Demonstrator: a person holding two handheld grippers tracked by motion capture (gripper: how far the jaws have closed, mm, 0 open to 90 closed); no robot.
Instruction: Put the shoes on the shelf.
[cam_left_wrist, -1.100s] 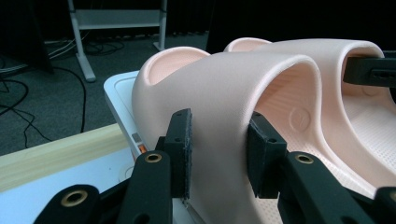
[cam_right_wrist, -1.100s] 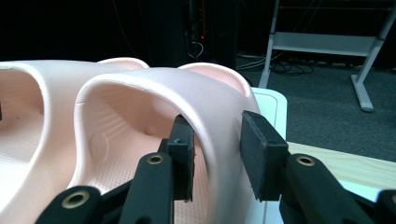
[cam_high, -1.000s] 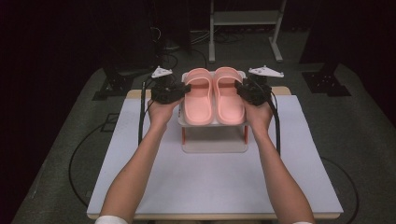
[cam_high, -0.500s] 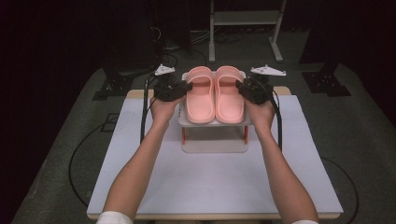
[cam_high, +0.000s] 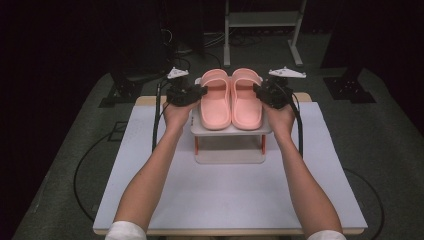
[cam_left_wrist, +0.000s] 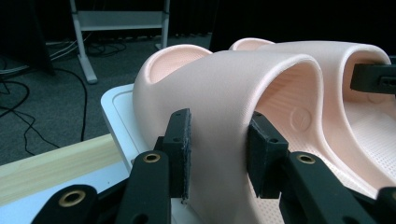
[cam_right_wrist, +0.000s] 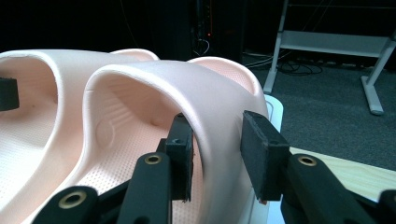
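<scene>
Not much has shifted since the earlier frames: both hands sit pretty much where they were, maybe nudged a touch closer in on the slippers. The pair of pink slippers (cam_high: 231, 98) is parked side by side on the top tier of a small white shoe rack (cam_high: 229, 145), just above the middle of the high view, on the white counter (cam_high: 230, 195).

Left hand-held gripper (cam_left_wrist: 218, 156) has its two black jaws straddling the outer side of the left slipper's strap (cam_left_wrist: 233, 93), pads pressed against it on both sides, so it looks clamped on. Right hand-held gripper (cam_right_wrist: 219, 154) does the same with the right slipper's strap (cam_right_wrist: 187, 88); one pad sits inside the strap and the other outside, though the outer pad may have a sliver of gap, hard to say.

So my read: grabbing is basically done, lifting isn't. Both soles look to be resting flat on the rack, and everything after the grab is left to do.
</scene>
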